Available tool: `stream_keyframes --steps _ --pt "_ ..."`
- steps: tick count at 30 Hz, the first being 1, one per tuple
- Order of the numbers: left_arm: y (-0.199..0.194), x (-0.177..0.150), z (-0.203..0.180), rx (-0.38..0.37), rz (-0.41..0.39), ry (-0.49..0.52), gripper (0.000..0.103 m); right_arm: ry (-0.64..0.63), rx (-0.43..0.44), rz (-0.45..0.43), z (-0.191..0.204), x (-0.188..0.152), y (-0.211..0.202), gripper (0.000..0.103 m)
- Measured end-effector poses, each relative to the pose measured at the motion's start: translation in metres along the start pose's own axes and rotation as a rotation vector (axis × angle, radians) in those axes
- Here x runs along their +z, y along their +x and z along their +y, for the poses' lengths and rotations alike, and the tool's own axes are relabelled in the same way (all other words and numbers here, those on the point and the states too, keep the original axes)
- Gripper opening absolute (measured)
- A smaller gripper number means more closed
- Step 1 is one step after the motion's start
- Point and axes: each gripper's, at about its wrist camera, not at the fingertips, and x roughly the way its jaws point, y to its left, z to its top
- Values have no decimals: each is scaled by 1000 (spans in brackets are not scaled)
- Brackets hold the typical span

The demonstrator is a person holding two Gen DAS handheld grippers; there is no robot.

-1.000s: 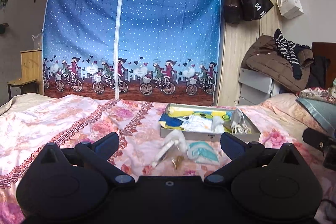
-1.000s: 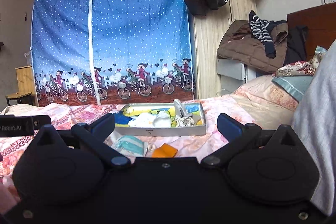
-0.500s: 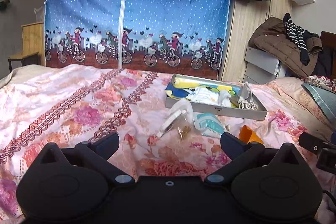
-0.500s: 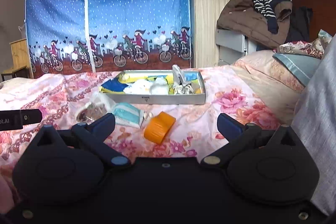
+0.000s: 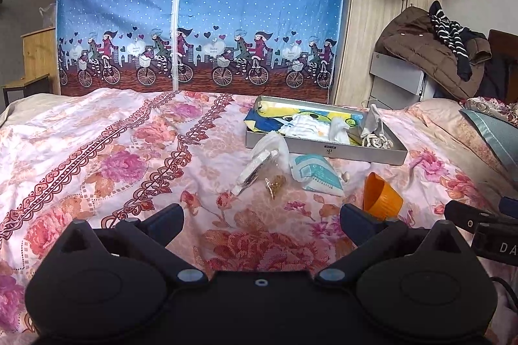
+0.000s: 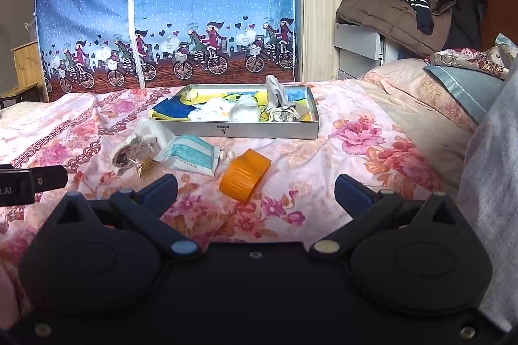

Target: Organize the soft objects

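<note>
A shallow grey tray [image 5: 325, 148] [image 6: 259, 129] lies on the floral bedspread and holds several cloths and small soft items. In front of it lie a clear plastic bag [image 5: 265, 157] [image 6: 136, 147], a white-and-teal tissue pack [image 5: 315, 172] [image 6: 191, 155] and an orange cup [image 5: 382, 196] [image 6: 244, 172] on its side. My left gripper [image 5: 262, 220] hovers open over the bedspread, short of the bag and pack. My right gripper [image 6: 255, 189] is open too, with the orange cup just ahead between its fingers' line. Nothing is held.
A blue zip wardrobe [image 5: 200, 5] with a bicycle print stands behind the bed. A wooden cupboard [image 5: 372, 37] with hanging bags is beside it. A brown coat [image 5: 430, 53] lies on a grey box. Pillows [image 6: 463, 86] are at the right, a wooden table [image 5: 29, 66] at the left.
Both grippers have tilted down and moved forward toward the loose items. The orange cup has come into the left wrist view, and the tray sits lower and closer in both views.
</note>
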Motion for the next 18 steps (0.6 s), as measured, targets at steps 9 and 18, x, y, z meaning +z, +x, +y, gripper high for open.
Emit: stream_keyframes --steps 9,18 --pt "1 0 0 3 2 0 102 0 0 2 0 0 -2 103" --pt "1 0 0 3 2 -2 102 -4 2 9 -2 -1 -4 103"
